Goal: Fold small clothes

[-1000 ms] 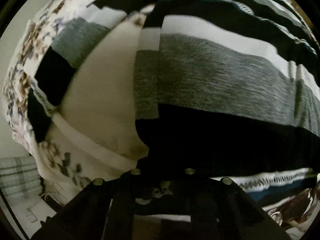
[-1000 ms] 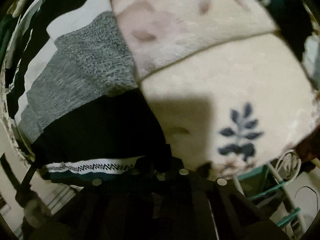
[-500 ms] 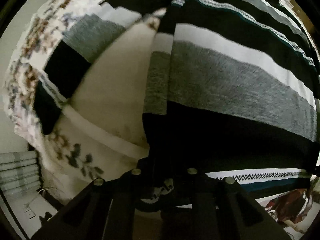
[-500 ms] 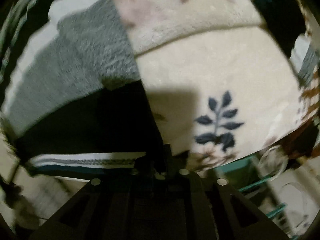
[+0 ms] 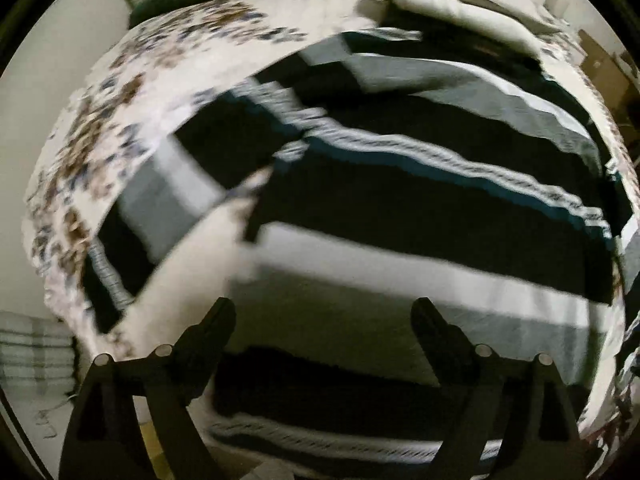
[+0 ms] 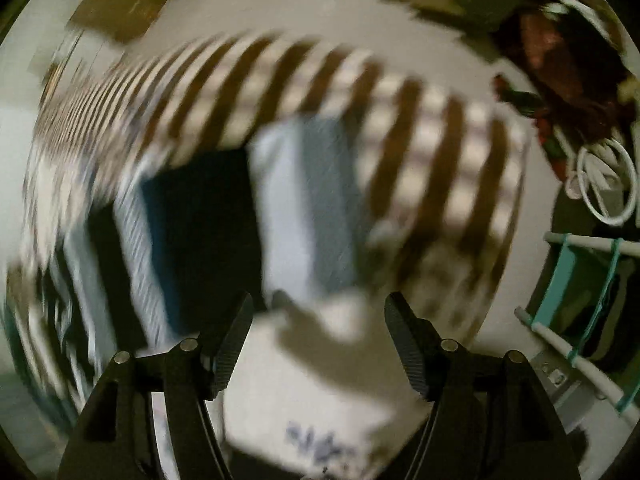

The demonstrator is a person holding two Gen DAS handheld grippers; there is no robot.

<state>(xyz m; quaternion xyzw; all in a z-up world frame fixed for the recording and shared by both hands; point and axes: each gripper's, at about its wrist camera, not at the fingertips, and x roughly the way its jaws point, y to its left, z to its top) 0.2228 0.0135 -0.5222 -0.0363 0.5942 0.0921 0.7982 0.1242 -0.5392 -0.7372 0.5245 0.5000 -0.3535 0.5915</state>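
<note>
A striped knit garment (image 5: 400,220) with black, grey, white and teal bands lies spread on a cream floral blanket (image 5: 120,112). My left gripper (image 5: 324,320) hangs above its lower grey band, its jaws opening wide with nothing between them. In the blurred right wrist view the garment (image 6: 224,220) sits left of centre. My right gripper (image 6: 318,316) hovers over the cream blanket (image 6: 320,392) beside it, its jaws opening and empty.
A brown-and-white striped cover (image 6: 360,100) lies beyond the garment. A white rack with teal ties (image 6: 580,300) and white hoops (image 6: 604,184) stand at the right. A pale pillow (image 5: 460,12) rests at the far end of the bed.
Both grippers were shut on the garment's black hem and have let go. The left has lifted away and the right has swung sideways with a roll, blurring its view.
</note>
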